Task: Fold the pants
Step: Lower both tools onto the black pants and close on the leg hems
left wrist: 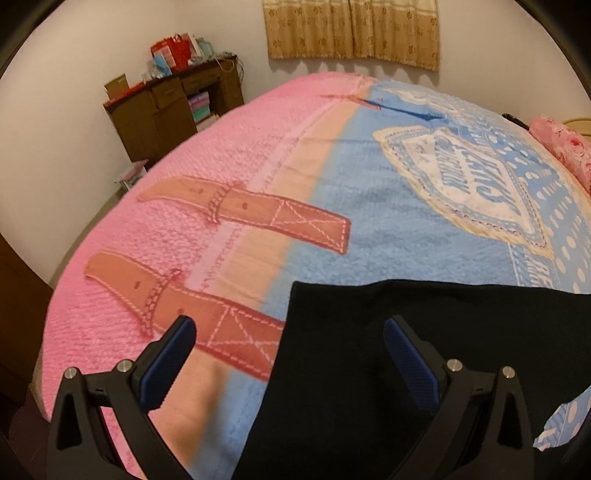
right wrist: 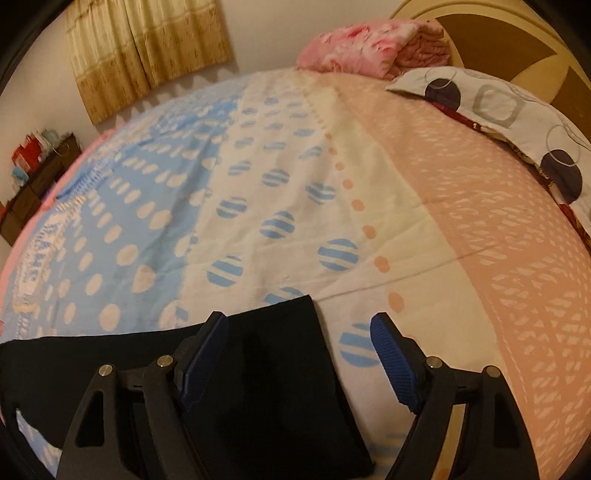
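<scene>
Black pants point(left wrist: 406, 354) lie flat on the bed's patterned blanket point(left wrist: 258, 177). In the left wrist view their left end runs from the middle to the bottom, under my left gripper point(left wrist: 290, 330), which is open and empty above that edge. In the right wrist view the pants point(right wrist: 266, 369) show their right end with a straight edge. My right gripper point(right wrist: 299, 325) is open and empty, with the left finger over the cloth and the right finger over the blanket point(right wrist: 332, 184).
A brown wooden cabinet point(left wrist: 166, 107) with clutter on top stands by the wall left of the bed. Curtains point(left wrist: 351, 26) hang behind. A folded pink quilt point(right wrist: 369, 48) and a patterned pillow point(right wrist: 498, 107) lie near the headboard point(right wrist: 517, 33).
</scene>
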`<control>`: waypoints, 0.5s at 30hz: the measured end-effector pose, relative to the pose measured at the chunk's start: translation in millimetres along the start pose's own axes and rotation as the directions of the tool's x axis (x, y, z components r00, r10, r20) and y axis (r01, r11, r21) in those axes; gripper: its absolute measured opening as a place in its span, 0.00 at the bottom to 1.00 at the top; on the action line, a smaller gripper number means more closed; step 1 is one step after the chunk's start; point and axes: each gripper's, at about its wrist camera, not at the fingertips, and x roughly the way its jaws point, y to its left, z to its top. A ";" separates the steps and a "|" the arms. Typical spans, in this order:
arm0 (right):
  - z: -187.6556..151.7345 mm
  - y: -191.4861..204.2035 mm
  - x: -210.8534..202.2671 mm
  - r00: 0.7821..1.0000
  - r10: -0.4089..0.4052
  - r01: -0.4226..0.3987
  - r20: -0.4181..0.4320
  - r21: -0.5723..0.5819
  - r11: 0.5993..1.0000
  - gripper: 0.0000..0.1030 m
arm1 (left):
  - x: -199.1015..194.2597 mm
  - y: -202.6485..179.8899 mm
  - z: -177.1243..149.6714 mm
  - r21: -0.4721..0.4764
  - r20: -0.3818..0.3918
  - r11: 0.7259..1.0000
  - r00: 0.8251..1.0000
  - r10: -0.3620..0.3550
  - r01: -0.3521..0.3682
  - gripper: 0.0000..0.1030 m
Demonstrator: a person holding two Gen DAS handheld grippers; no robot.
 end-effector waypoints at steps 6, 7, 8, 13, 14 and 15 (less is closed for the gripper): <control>-4.8 1.5 17.5 1.000 -0.002 0.001 -0.029 -0.033 0.999 0.72 | 17.5 9.9 4.2 -0.010 -0.030 0.999 0.998 -0.046 0.046 1.00; -4.9 1.6 17.9 1.000 -0.001 0.000 -0.029 -0.036 0.999 0.72 | 19.9 11.6 5.3 -0.011 -0.034 0.999 0.998 -0.049 0.049 1.00; -4.8 1.5 18.3 1.000 0.000 -0.001 -0.029 -0.035 0.999 0.72 | 21.6 13.3 6.9 -0.013 -0.032 0.998 0.998 -0.057 0.056 0.99; -3.5 2.3 20.8 0.999 -0.017 0.015 -0.030 -0.052 0.999 0.66 | 32.5 10.8 13.9 -0.005 -0.051 0.995 0.994 -0.098 0.098 0.95; -2.6 3.1 21.5 0.999 -0.019 0.018 -0.028 -0.054 0.998 0.64 | 36.7 8.2 15.6 0.006 -0.063 0.995 0.993 -0.101 0.102 0.94; -2.2 2.7 21.5 0.999 -0.017 0.015 -0.027 -0.053 0.998 0.60 | 38.3 6.9 15.6 0.011 -0.064 0.995 0.993 -0.101 0.102 0.92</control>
